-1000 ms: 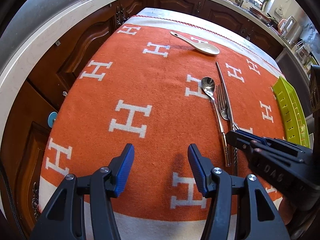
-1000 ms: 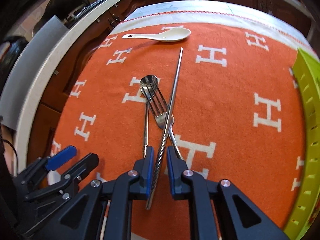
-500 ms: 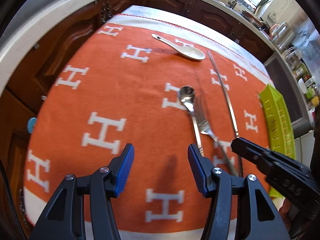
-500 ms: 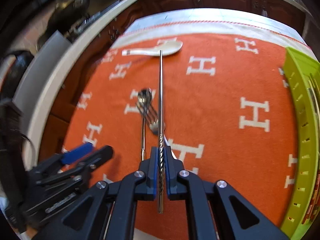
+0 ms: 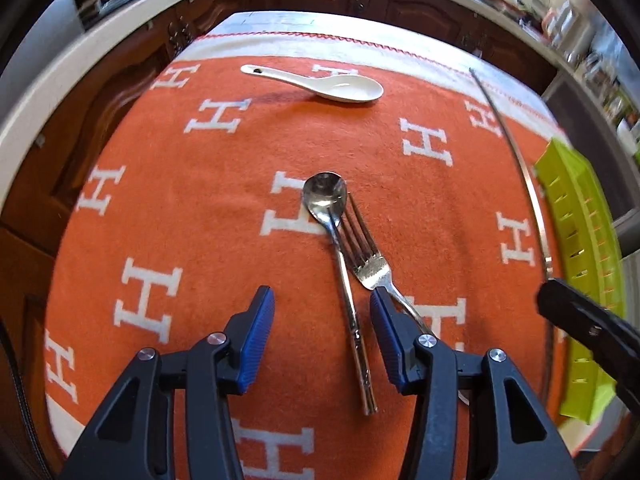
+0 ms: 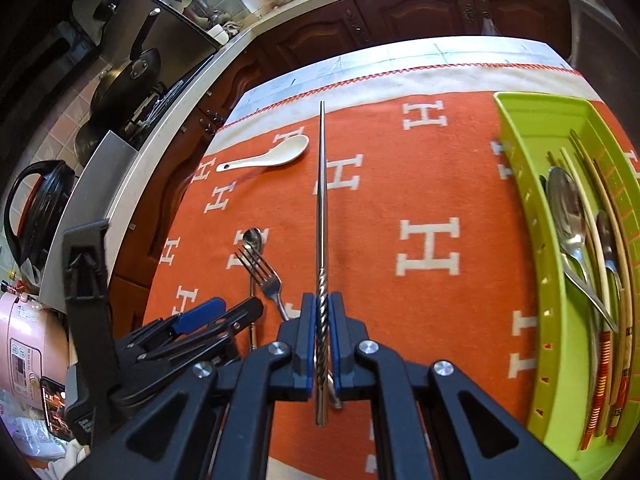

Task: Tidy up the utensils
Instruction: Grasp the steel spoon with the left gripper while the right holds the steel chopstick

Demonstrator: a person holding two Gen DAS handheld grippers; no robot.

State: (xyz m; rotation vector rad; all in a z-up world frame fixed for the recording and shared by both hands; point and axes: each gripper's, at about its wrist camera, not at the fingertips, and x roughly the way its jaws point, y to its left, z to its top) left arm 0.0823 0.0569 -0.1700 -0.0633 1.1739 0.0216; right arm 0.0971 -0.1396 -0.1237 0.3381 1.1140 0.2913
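Note:
My right gripper (image 6: 322, 300) is shut on a steel chopstick (image 6: 321, 208) with a twisted handle and holds it lifted, pointing away. The chopstick also shows in the left wrist view (image 5: 516, 160) at the right. My left gripper (image 5: 322, 306) is open just above the handles of a steel spoon (image 5: 340, 248) and a steel fork (image 5: 366, 256) that lie crossed on the orange cloth (image 5: 200, 208). A white ceramic spoon (image 5: 332, 86) lies farther back. A green tray (image 6: 536, 216) at the right holds several utensils.
The cloth-covered table is ringed by dark wood cabinets (image 6: 400, 20) and a pale counter. Pans (image 6: 128, 76) and a rice cooker (image 6: 36, 204) stand at the left. The green tray's wall (image 5: 576, 248) is close to the right gripper (image 5: 576, 316).
My right gripper closed on the chopstick, lifted it off the fork and swung right toward the green tray. My left gripper moved right, over the spoon and fork handles.

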